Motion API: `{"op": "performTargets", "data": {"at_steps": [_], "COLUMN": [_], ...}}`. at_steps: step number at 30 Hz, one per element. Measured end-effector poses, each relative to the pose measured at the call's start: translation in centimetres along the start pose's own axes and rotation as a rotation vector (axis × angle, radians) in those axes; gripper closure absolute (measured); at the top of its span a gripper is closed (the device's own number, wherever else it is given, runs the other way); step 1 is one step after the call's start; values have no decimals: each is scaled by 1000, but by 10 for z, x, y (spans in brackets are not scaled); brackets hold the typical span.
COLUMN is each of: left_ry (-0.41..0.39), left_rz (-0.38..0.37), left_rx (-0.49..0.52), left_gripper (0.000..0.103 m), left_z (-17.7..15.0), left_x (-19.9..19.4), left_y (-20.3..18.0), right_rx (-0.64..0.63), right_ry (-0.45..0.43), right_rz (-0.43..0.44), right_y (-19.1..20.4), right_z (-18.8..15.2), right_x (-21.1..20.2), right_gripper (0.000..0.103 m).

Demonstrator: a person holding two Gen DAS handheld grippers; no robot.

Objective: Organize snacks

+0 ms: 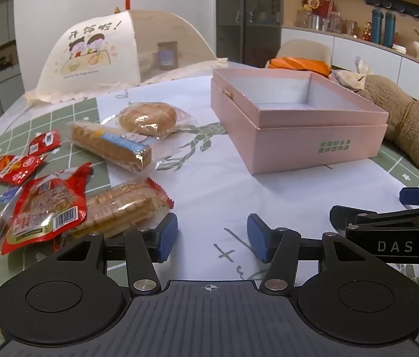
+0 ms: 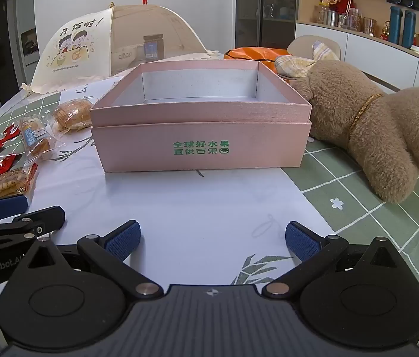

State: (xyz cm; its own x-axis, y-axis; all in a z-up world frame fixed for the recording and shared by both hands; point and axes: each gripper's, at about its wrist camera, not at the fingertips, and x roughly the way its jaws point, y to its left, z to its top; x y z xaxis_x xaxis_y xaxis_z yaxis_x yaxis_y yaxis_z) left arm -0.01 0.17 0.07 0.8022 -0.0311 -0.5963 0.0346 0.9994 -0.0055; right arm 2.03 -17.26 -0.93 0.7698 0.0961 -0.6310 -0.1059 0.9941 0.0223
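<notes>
We are reading green print "全球好水果 直供百果园" on the pink box (image 2: 200,136). Left gripper (image 1: 212,236) and right gripper (image 2: 212,239) are hovering low over the table (image 2: 179,208), jaws spread wide, gripping nothing

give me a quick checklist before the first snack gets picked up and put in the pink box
1. Pink box open and holding nothing: ok.
2. Left gripper open, holding nothing: ok.
3. Right gripper open, holding nothing: ok.
4. Cracker pack nearest the left gripper, just beyond its left finger: ok.
5. Cracker pack free to lift: not ok, a red packet overlaps its left end.
6. Teddy bear clear of the box: not ok, it presses against the right wall.
</notes>
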Motion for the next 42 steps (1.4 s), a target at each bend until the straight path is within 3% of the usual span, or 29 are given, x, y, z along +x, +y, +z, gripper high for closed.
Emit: {"op": "performTargets", "data": {"at_steps": [42], "left_ry": [3], "left_rz": [14], "left_rx": [19], "left_gripper": [44], "left_z": [0], "left_x": [0], "left_y": [-1], "right_rx": [2], "right_ry": [2], "right_rz": [2], "right_y": [0], "right_z": [0], "right_x": [0], "right_gripper": [0]}}
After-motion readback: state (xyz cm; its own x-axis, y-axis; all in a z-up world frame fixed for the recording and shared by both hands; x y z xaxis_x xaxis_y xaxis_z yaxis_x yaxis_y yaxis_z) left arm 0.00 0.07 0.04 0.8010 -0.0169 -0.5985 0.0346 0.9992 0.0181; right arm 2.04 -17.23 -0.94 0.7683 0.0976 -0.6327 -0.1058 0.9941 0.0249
